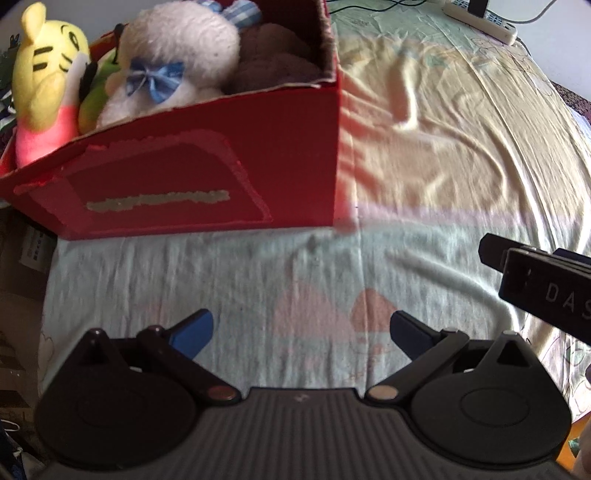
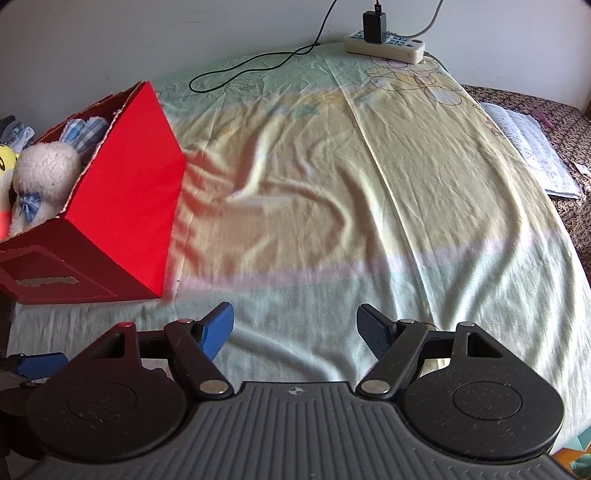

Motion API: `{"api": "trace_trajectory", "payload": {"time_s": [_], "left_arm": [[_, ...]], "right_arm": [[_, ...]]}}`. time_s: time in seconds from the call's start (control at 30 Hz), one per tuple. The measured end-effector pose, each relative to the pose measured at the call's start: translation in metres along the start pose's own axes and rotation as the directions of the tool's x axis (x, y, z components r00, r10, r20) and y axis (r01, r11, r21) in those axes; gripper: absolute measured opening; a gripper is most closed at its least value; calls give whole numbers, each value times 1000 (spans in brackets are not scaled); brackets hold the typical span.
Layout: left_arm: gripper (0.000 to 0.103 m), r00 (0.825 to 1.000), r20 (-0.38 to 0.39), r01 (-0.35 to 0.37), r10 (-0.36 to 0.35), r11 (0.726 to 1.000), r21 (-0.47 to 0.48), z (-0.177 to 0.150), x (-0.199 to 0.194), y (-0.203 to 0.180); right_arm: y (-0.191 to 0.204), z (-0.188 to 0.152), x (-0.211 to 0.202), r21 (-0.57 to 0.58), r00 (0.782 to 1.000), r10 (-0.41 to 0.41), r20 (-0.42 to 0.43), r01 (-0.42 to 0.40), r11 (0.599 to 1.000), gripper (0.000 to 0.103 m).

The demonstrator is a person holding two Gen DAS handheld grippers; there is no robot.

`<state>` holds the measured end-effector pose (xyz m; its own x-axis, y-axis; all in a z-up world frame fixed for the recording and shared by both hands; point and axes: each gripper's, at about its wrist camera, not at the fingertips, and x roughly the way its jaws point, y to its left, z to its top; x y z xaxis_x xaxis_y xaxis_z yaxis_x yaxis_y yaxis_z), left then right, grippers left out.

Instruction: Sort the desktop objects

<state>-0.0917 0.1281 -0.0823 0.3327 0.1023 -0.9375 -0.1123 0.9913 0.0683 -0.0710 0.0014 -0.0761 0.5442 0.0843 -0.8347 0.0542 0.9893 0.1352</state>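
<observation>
Left wrist view: The left gripper (image 1: 302, 332) points down at a pale green and yellow printed bedsheet (image 1: 424, 166). Its blue-padded jaws are spread wide with nothing between them. A red cardboard box (image 1: 207, 173) stands on the sheet at upper left, well apart from the jaws. The box contains a yellow striped plush tiger (image 1: 48, 74), a white fleecy plush animal with a blue bow (image 1: 173, 62), a green plush item (image 1: 96, 96) and a brown plush item (image 1: 273, 59). The black body of the right gripper (image 1: 543, 280) enters at the right edge. A white power strip (image 1: 484, 18) lies at the far top edge.

Right wrist view: The right gripper (image 2: 294, 326) points down at the same bedsheet (image 2: 369, 184). Its blue-padded jaws are spread wide and empty. The red cardboard box (image 2: 122, 206) stands at the left, apart from the jaws, with the white plush animal (image 2: 44, 173) visible inside. One blue finger of the left gripper (image 2: 37, 363) shows at the lower left edge. The power strip (image 2: 388, 46), with a black charger (image 2: 373, 22) plugged in, lies against the far wall. Printed paper sheets (image 2: 532, 147) lie on a brown patterned surface at the right.
</observation>
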Motion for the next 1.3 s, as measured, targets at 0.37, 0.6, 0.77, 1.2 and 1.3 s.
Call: {"api": "trace_trajectory", "payload": {"time_s": [0.37,0.6,0.77,1.2,1.3], "left_arm": [[102,1000,27,-14,15,999,-30,4,-19,55],[102,997,75,11,-6,998,-69,9,-41,96],[102,989,147,-17,26,998,-58,15,-60,114],[102,977,193,-77,92,993,-86,51,-72,158],[102,978,184,-84,99,993,-87,57,-70,165]], "right_arm": [[55,7,-23,-48,999,44,24,-43,998,76],[91,15,-44,-73,996,70,56,-66,995,76],[113,23,-62,-68,991,100,92,-94,993,76],[155,48,-69,-35,980,131,147,-127,991,76],[163,51,-65,-41,982,116,146,-111,993,77]]}}
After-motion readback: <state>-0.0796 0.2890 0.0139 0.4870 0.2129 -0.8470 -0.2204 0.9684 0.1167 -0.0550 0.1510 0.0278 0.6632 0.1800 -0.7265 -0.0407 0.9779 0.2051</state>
